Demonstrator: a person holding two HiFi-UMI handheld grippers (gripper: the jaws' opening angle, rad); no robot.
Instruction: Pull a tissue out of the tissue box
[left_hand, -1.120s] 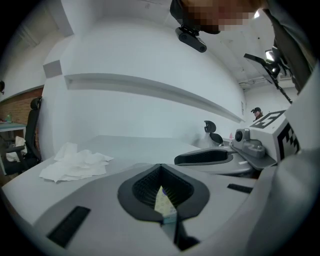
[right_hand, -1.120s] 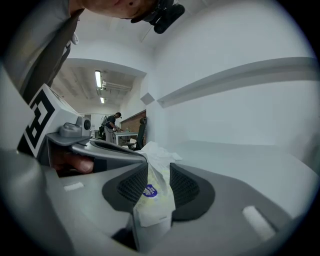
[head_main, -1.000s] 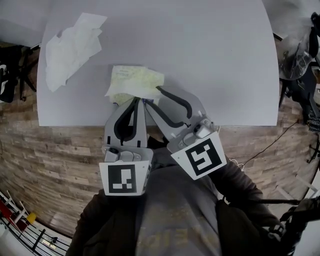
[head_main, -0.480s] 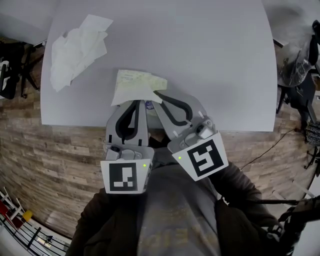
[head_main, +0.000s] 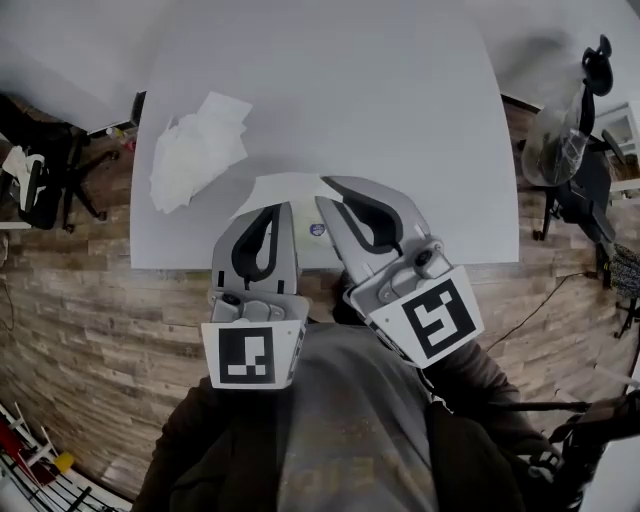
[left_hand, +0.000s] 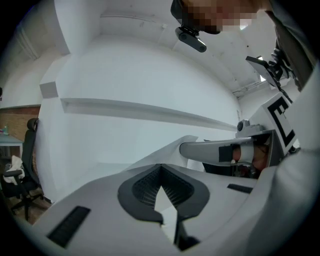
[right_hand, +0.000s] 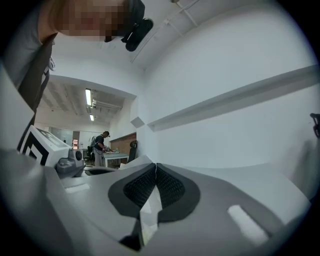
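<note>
Both grippers are raised above the near edge of the white table (head_main: 400, 110). Between them they hold one white tissue (head_main: 285, 188). My left gripper (head_main: 282, 207) is shut on it; a white sliver (left_hand: 167, 205) shows between its pads. My right gripper (head_main: 323, 190) is shut on it too, with a strip of tissue (right_hand: 150, 207) pinched in its jaws. In the left gripper view the tissue (left_hand: 172, 150) spreads ahead toward the right gripper (left_hand: 235, 150). The tissue box is hidden behind the grippers, except perhaps a small blue spot (head_main: 317, 229) between them.
A heap of crumpled tissues (head_main: 197, 150) lies on the table's left part. Office chairs stand on the wooden floor at left (head_main: 40, 190) and right (head_main: 570, 170). A person (right_hand: 100, 147) stands far off at another table.
Both grippers have risen toward the head camera with the tissue between them. The yellowish box top seen earlier is now hidden. The table looks smaller and farther away.
</note>
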